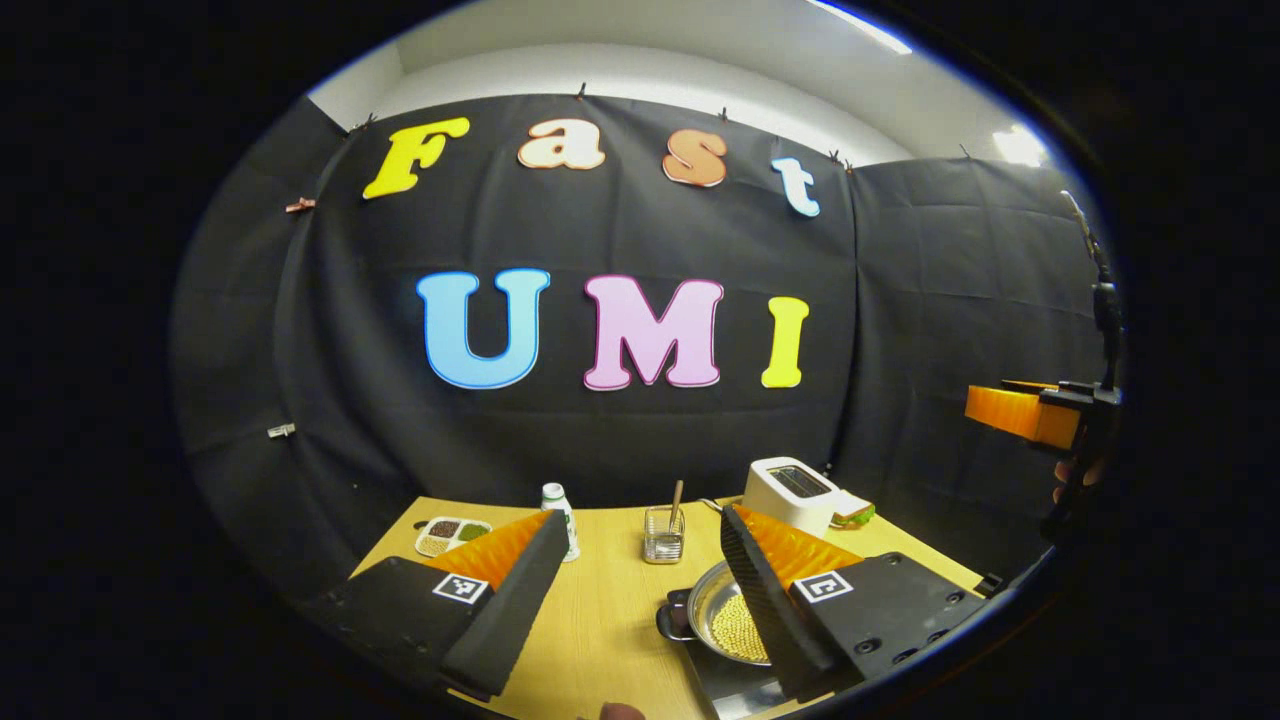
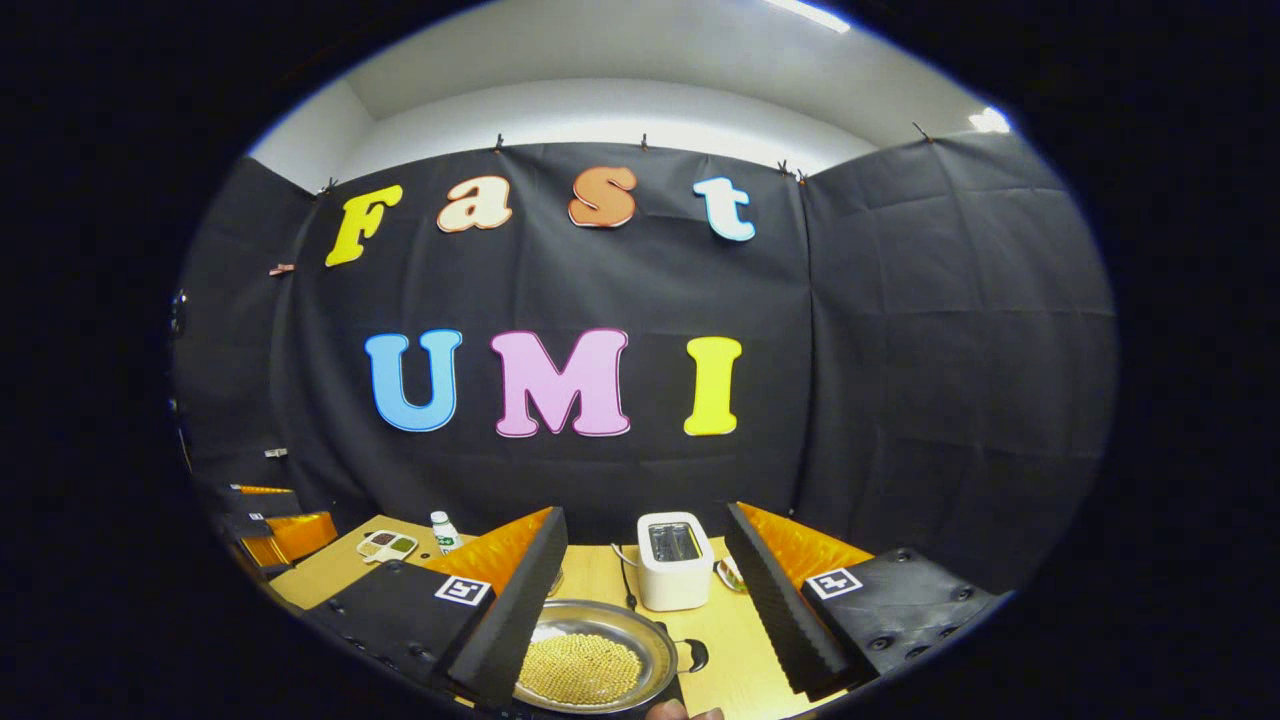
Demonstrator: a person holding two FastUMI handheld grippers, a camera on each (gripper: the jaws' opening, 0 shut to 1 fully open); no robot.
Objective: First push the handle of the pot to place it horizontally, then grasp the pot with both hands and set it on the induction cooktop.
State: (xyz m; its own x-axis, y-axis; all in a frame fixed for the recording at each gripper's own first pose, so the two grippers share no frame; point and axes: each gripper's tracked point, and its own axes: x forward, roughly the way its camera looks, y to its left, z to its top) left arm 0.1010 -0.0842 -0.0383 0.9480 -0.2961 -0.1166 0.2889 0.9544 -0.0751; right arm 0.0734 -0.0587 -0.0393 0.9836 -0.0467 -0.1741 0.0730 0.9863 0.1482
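The steel pot (image 1: 728,622) holds pale yellow beans and rests on the dark flat cooktop (image 1: 742,690). One black side handle (image 1: 671,620) points toward the table's middle. My left gripper (image 1: 642,516) is open and raised above the table, and its right finger covers part of the pot. In the right gripper view the pot (image 2: 592,662) lies low between the fingers, with a handle (image 2: 696,655) on its right. My right gripper (image 2: 645,510) is open too, with nothing held. It also appears in the left gripper view as the right gripper (image 1: 1030,415), held high at the far right.
On the wooden table (image 1: 600,620) stand a white bottle (image 1: 557,502), a divided plate of grains (image 1: 452,535), a wire holder with a wooden stick (image 1: 664,545) and a white toaster (image 1: 790,490) with a sandwich (image 1: 852,515) beside it. The toaster (image 2: 675,560) stands just behind the pot.
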